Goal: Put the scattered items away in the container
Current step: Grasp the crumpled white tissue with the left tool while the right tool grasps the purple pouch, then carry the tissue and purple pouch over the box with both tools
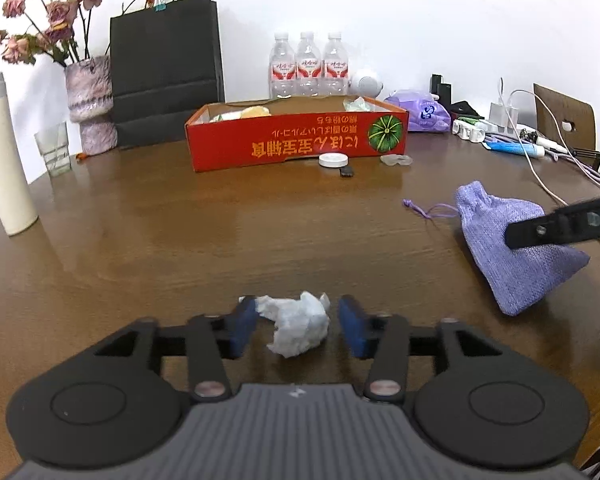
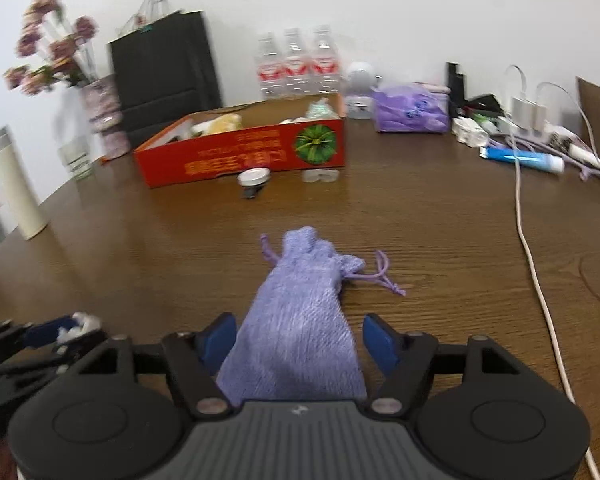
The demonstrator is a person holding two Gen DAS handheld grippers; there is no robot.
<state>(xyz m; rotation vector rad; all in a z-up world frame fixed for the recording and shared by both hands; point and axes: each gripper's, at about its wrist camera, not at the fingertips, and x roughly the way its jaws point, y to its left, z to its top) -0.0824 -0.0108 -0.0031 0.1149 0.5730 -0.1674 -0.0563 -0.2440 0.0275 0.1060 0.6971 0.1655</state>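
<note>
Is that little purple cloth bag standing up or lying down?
Lying down. The purple pouch lies flat along the wooden table, its gathered neck pointing toward the red box, between the open right gripper's fingers.

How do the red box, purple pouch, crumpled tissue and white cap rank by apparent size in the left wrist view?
1. Red box
2. Purple pouch, though nearness to the camera enlarges it
3. Crumpled tissue, nearest of all, so also enlarged
4. White cap

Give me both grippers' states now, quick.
Left gripper: open, pads either side of the crumpled tissue, not clamped.
Right gripper: open, straddling the purple pouch, not clamped.
</note>
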